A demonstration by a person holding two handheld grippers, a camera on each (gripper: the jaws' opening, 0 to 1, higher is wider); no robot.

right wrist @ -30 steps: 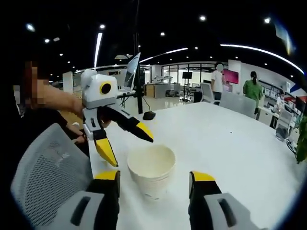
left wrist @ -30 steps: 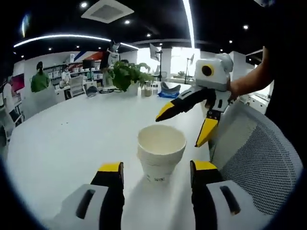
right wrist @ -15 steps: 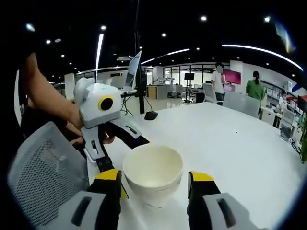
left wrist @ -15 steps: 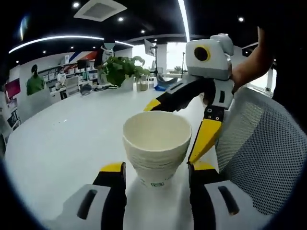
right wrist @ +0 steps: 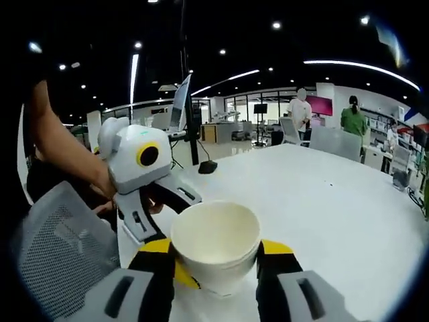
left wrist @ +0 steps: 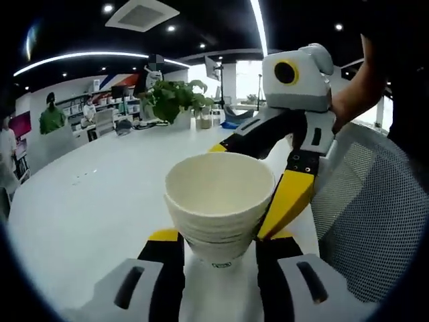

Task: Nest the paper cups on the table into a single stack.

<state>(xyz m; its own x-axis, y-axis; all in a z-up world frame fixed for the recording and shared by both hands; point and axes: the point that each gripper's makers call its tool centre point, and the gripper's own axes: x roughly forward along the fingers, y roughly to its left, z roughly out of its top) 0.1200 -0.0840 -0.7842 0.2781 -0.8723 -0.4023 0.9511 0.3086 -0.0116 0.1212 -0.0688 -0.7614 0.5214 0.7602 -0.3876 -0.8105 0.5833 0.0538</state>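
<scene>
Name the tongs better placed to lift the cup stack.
Left, probably: the left tongs flank the cup stack low at its base, while the right tongs straddle it higher, near the rim.

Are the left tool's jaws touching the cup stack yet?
Touching: in the left gripper view the left tool has both jaws pressed against the sides of the cup stack.

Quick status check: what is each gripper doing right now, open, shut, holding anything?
Left gripper: shut on the stack of paper cups, jaws against its sides.
Right gripper: also closed on the same stack of paper cups, one jaw on each side.
</scene>
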